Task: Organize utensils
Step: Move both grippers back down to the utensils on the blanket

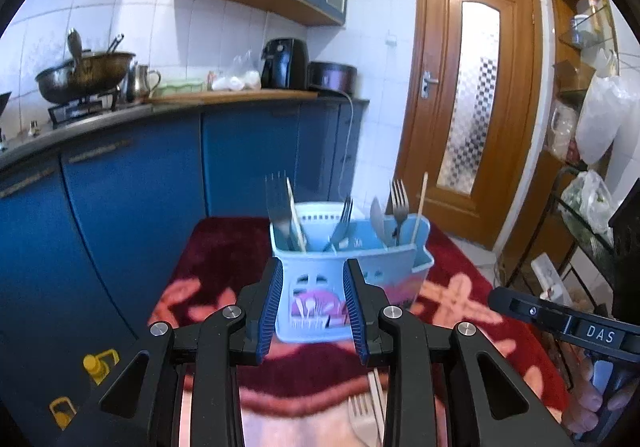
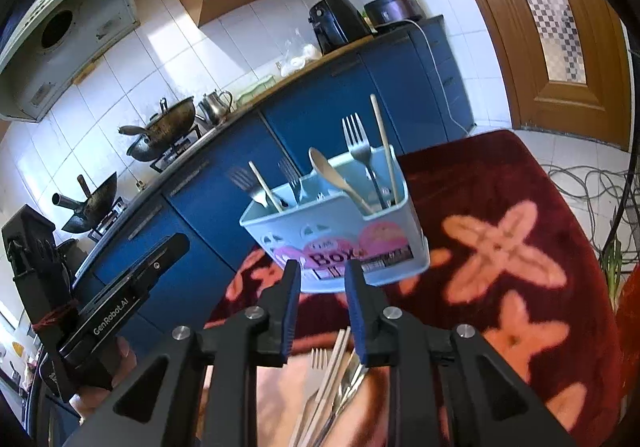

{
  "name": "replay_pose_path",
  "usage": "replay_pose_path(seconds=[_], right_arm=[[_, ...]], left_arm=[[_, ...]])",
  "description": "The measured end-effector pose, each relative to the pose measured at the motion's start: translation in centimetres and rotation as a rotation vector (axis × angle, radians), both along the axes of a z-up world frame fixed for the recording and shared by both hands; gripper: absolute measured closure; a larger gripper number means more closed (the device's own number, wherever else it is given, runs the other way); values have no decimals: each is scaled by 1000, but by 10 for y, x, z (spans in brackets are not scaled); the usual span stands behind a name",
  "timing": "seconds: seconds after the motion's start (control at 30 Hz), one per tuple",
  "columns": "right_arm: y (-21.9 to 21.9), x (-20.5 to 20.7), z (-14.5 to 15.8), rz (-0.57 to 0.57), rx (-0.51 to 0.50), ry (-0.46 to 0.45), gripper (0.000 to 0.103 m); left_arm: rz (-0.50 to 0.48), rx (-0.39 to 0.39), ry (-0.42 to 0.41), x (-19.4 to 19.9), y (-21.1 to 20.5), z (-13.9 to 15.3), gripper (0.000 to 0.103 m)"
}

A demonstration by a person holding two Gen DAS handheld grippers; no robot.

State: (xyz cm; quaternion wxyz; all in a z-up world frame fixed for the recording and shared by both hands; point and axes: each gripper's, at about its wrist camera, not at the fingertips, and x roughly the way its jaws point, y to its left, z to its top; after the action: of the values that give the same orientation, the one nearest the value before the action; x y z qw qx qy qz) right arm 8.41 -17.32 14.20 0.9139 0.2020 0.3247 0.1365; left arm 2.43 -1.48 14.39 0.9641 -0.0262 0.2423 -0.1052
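A light blue utensil caddy (image 1: 348, 275) (image 2: 340, 235) stands on a table covered by a dark red flowered cloth (image 1: 224, 255) (image 2: 500, 187). It holds several forks, wooden sticks and a wooden spoon (image 2: 336, 177), all upright. Loose utensils, among them a pale fork (image 1: 362, 417) and metal pieces (image 2: 336, 379), lie on the cloth near the front edge, partly hidden under the fingers. My left gripper (image 1: 314, 283) is open and holds nothing, a little short of the caddy. My right gripper (image 2: 323, 271) is open too, above the loose pile, with nothing between its pads.
Blue kitchen cabinets (image 1: 132, 187) run along the left, with woks (image 2: 164, 127), a kettle and an air fryer (image 1: 284, 63) on the counter. A wooden door (image 1: 472, 95) is behind, a wire rack with bags (image 1: 588, 207) at right, cables (image 2: 588, 183) on the floor.
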Motion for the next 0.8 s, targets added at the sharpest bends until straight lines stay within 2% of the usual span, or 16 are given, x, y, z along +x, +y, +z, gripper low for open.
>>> replay_pose_path(seconds=[0.3,0.8], right_arm=[[-3,-8,-26,-11,12,74,76],[-14,-14,-67,-29,21,180,76]], left_arm=[[-34,8,105,-3,-4,-25,71],[-58,36,229,2,-16,-63,71]])
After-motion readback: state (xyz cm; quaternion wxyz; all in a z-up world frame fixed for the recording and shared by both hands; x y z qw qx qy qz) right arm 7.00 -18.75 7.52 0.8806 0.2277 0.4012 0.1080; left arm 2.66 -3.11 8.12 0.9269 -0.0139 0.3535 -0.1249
